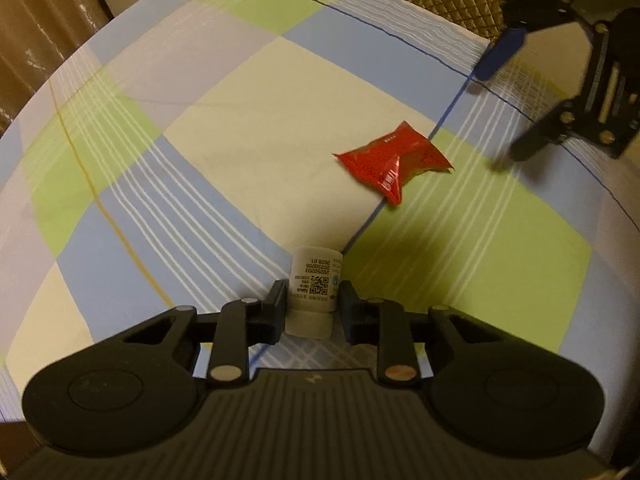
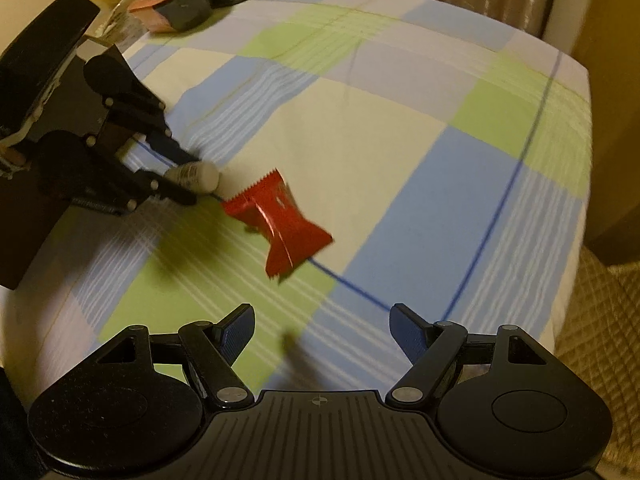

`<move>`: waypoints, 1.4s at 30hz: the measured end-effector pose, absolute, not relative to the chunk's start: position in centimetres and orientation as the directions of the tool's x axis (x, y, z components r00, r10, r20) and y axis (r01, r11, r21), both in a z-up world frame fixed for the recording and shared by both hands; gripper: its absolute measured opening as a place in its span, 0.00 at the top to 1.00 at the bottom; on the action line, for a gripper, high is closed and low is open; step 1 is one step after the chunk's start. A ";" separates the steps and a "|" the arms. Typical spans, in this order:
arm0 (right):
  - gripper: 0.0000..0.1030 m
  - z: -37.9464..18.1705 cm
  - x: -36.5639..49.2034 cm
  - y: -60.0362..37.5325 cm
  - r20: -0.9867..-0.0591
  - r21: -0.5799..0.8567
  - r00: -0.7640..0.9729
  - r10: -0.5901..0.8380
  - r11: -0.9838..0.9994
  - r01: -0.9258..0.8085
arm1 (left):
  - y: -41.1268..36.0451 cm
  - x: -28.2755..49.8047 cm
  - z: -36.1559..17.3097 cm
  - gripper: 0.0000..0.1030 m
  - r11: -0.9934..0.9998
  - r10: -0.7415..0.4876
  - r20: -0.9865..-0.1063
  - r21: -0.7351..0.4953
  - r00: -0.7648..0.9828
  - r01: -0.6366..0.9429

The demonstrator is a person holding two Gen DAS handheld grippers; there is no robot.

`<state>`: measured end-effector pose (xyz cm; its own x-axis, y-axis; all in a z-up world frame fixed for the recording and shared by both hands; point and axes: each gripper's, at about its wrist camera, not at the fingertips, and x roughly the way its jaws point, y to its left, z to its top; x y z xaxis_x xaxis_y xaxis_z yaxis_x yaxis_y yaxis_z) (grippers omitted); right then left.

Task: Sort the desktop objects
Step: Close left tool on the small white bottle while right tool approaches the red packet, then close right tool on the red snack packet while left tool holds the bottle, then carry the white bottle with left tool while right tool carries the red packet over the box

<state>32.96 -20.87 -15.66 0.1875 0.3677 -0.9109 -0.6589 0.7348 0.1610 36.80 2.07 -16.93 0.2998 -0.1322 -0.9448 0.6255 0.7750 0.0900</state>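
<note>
- Gripping a small white bottle (image 1: 313,295), the left hand-held gripper (image 1: 312,310) has its two black fingers closed on the bottle's sides; the bottle lies flat along the fingers, label up.
- Bottle label: QR code and printed dates, upside down in the left wrist view; finer text too small to read. In the right wrist view the bottle (image 2: 195,176) is blurred, only its rounded end clear.
- Right hand-held gripper (image 2: 322,328) wide open, nothing between its fingers; pads are blue and ribbed. It hangs above the desk (image 2: 400,152), its own shadow under it.
- From the left wrist view the right gripper (image 1: 502,112) is cut off by the frame's upper right edge and motion-blurred.
- One red packet (image 1: 394,160): glossy foil, crinkled, pinched at the middle, serrated ends. It lies flat on the desk, between the two grippers, touching neither, near the bottle.
- Desk covered by a plaid cloth (image 1: 248,112): cream, green, blue and lilac blocks, thin white stripes, dark blue lines; soft, lightly creased.
- Far corner in the right wrist view: two dark round tubs (image 2: 188,8), one with a red-rimmed lid; contents unclear, things behind them too dim to name.
</note>
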 end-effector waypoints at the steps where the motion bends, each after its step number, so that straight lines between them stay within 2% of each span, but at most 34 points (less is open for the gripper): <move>1: 0.25 -15.8 33.2 -20.5 -0.909 0.158 0.188 0.372 0.725 -0.670 | 2.1 36.6 -16.9 0.78 0.778 -0.132 -0.946 0.086 0.296 0.622; 12: 0.26 -18.0 34.9 -14.7 -0.910 0.081 0.173 0.378 0.569 -0.819 | 2.7 33.6 -14.8 0.78 0.820 -0.161 -0.935 0.052 0.317 0.570; 13: 0.29 -18.2 34.9 -14.4 -0.911 0.069 0.175 0.373 0.557 -0.828 | 2.8 33.3 -14.5 0.78 0.825 -0.160 -0.934 0.052 0.320 0.562; 14: 0.45 -18.5 35.0 -14.1 -0.914 0.059 0.174 0.366 0.544 -0.837 | 2.8 33.1 -14.3 0.78 0.828 -0.161 -0.932 0.051 0.325 0.558; 15: 0.50 -18.8 35.1 -13.7 -0.920 0.057 0.164 0.357 0.534 -0.843 | 2.8 32.9 -14.1 0.78 0.830 -0.162 -0.931 0.051 0.328 0.555; 17: 0.50 -19.0 35.2 -13.2 -0.923 0.046 0.167 0.346 0.531 -0.846 | 2.9 32.4 -13.7 0.78 0.836 -0.162 -0.928 0.051 0.335 0.546; 18: 0.55 -19.0 35.3 -13.1 -0.924 0.046 0.166 0.344 0.532 -0.846 | 3.0 32.2 -13.6 0.78 0.839 -0.160 -0.927 0.052 0.338 0.541; 20: 0.76 -18.9 35.2 -13.1 -0.925 0.043 0.170 0.340 0.537 -0.842 | 3.1 31.8 -13.2 0.78 0.845 -0.158 -0.925 0.054 0.345 0.531; 28: 0.77 -17.1 32.9 -12.7 -0.927 0.104 0.120 0.356 0.550 -0.829 | 3.0 29.5 -11.4 0.78 0.855 -0.168 -0.911 0.055 0.376 0.516; 42: 0.77 -10.0 28.7 -8.7 -0.896 0.092 0.149 0.419 0.502 -0.860 | 5.9 23.6 -4.7 0.78 0.876 -0.156 -0.859 0.108 0.488 0.470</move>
<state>28.69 -8.74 -9.96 0.1486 0.4190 -0.8958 -0.8602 0.5017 0.0919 23.57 5.92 -4.75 0.4876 -0.1561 -0.8590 0.4703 0.8759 0.1078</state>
